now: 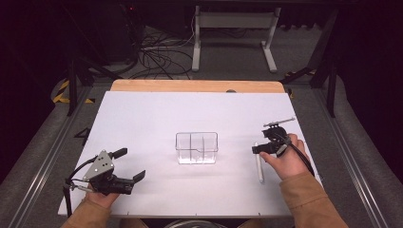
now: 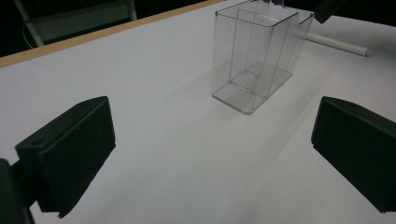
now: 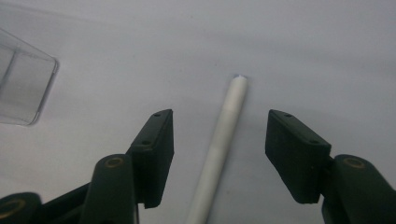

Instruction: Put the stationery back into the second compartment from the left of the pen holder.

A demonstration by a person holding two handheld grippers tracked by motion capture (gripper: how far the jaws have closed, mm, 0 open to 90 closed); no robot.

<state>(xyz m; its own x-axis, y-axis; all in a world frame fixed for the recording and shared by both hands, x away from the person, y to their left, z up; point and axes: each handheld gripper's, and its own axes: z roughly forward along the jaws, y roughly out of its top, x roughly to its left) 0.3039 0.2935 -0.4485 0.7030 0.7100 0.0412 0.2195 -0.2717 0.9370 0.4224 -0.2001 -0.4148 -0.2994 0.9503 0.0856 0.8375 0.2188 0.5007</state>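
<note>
A: One white pen point(image 3: 219, 144) lies flat on the table point(image 1: 142, 118), lower centre of the right gripper view, between the half-open right gripper point(image 3: 219, 156), untouched.

B: Centre it, then close squarely. The left gripper point(image 1: 129, 164), lower left, gapes empty; the clear organizer point(image 1: 196, 147) waits mid-frame.

Both forearms wear tan-orange sleeves. The left claw point(image 1: 128, 165) is black with a grey three-cornered plate dotted with small holes and a looping black cable. The right claw point(image 3: 219, 154) has matte black pads with small screw holes and what look like brass-ringed pivots.
</note>
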